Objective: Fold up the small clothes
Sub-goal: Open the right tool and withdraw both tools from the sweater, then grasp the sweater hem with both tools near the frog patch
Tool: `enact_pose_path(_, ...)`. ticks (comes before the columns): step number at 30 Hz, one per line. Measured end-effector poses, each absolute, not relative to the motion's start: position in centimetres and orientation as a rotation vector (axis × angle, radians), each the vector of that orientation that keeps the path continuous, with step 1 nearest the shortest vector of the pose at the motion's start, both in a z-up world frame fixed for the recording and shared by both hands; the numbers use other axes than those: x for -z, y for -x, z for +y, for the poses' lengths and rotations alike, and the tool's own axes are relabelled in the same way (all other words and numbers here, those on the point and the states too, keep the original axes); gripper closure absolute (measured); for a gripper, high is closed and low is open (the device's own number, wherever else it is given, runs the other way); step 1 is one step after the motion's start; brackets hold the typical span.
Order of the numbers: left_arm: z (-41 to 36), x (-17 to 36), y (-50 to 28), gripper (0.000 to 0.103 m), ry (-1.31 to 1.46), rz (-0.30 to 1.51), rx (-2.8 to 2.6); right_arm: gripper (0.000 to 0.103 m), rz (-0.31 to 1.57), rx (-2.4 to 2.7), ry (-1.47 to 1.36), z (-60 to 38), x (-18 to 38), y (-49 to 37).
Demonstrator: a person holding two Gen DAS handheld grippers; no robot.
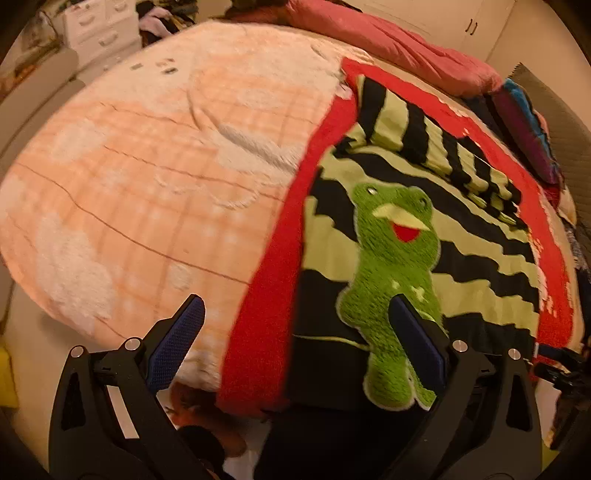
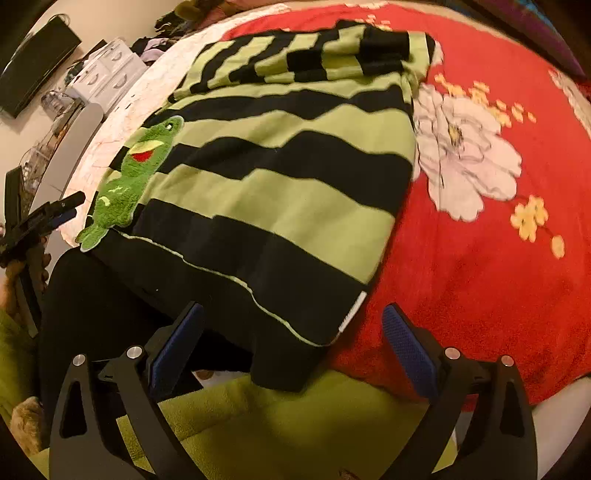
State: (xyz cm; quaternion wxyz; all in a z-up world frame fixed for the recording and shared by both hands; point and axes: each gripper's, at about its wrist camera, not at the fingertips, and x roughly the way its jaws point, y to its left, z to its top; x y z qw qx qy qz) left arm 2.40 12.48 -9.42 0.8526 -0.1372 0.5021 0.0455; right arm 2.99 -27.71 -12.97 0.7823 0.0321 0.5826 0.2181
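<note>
A small green-and-black striped sweater [image 2: 280, 177] with a fuzzy green frog patch [image 1: 391, 266] lies on a red flowered blanket [image 2: 480, 258] on the bed. Its sleeves are folded across the top [image 2: 314, 55]. Its black hem hangs over the bed's near edge. My left gripper [image 1: 295, 332] is open and empty, hovering above the sweater's lower left side near the frog. My right gripper [image 2: 293, 332] is open and empty just above the sweater's lower right hem corner [image 2: 351, 314]. The left gripper also shows at the left edge of the right wrist view [image 2: 48, 218].
A peach plaid fleece blanket [image 1: 147, 177] covers the bed's left part. A pink quilt [image 1: 388, 40] lies at the far side. Colourful clothes [image 1: 524, 125] are piled at the right. White drawers [image 1: 96, 26] stand beyond the bed. A green garment [image 2: 295, 417] is below the right gripper.
</note>
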Motion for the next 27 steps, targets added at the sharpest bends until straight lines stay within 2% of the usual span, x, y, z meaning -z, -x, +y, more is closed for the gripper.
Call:
enact_pose_path(3,12.5,10.4,-2.4,0.014,0.318,1.075,-0.077,0.007,1.282,-0.474,-0.089,-27.9,13.5,-3.1)
enact_pose_path(5,12.3,11.1,-2.5,0.03,0.341,1.092,-0.049,0.007,1.301,-0.489,-0.103,-27.8,13.9,-3.0)
enact_pose_path(6,12.1,11.5,-2.5,0.033,0.351,1.103,-0.033,0.007,1.315,-0.497,-0.107,-27.8,14.2,-3.0)
enact_pose_path(7,11.9,11.7,-2.5,0.041,0.354,1.109,-0.023,0.009,1.324,-0.505,-0.11,-27.6,14.4,-3.0)
enact_pose_path(8,11.7,11.8,-2.6,0.048,0.353,1.111,-0.011,0.014,1.334,-0.516,-0.117,-27.5,14.7,-3.0)
enact_pose_path(9,11.6,11.7,-2.6,0.051,0.355,1.111,0.005,0.027,1.345,-0.527,-0.126,-27.3,15.0,-3.0)
enact_pose_path(11,11.4,11.7,-2.6,0.062,0.359,1.115,0.029,0.035,1.369,-0.521,-0.122,-27.2,15.6,-3.0)
enact_pose_path(13,11.2,11.8,-2.7,0.062,0.348,1.122,0.028,0.054,1.355,-0.526,-0.13,-27.5,15.3,-3.0)
enact_pose_path(15,11.3,11.9,-2.7,0.062,0.356,1.128,0.029,0.061,1.336,-0.539,-0.141,-27.8,14.8,-2.9)
enact_pose_path(17,11.5,12.1,-2.8,0.062,0.369,1.136,0.03,0.061,1.338,-0.542,-0.14,-27.9,14.8,-2.9)
enact_pose_path(20,11.6,12.2,-2.8,0.06,0.377,1.146,0.032,0.053,1.383,-0.521,-0.146,-28.0,15.6,-3.1)
enact_pose_path(27,12.3,12.8,-2.9,0.055,0.445,1.164,0.038,0.049,1.456,-0.546,-0.215,-28.0,17.3,-3.1)
